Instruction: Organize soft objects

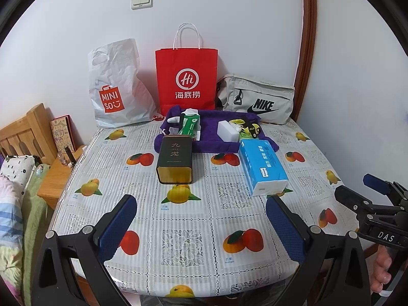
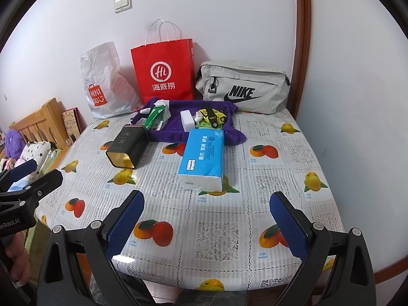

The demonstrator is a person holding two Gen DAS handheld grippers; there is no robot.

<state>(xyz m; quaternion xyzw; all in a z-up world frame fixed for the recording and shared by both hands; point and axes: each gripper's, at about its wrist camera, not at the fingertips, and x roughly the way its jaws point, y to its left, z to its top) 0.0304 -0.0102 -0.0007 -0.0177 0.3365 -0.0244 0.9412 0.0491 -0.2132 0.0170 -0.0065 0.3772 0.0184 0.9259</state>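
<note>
A blue tissue pack (image 1: 262, 165) (image 2: 202, 156) lies on the fruit-print tablecloth, its far end on a purple cloth (image 1: 211, 141) (image 2: 176, 121). On that cloth sit a green tissue packet (image 1: 190, 123) (image 2: 153, 117), a white block (image 1: 227, 130) (image 2: 186, 119) and a yellow soft item (image 1: 248, 127) (image 2: 211, 117). A dark tin (image 1: 175, 159) (image 2: 127, 146) lies in front of the cloth. My left gripper (image 1: 201, 219) and right gripper (image 2: 206, 216) both hover open over the near table edge, holding nothing. Each shows at the side of the other's view.
Against the wall stand a white Miniso plastic bag (image 1: 114, 86) (image 2: 102, 81), a red paper bag (image 1: 187, 79) (image 2: 163, 74) and a grey Nike pouch (image 1: 257, 99) (image 2: 242, 88). A wooden bedframe (image 1: 23, 132) and bedding lie to the left of the table.
</note>
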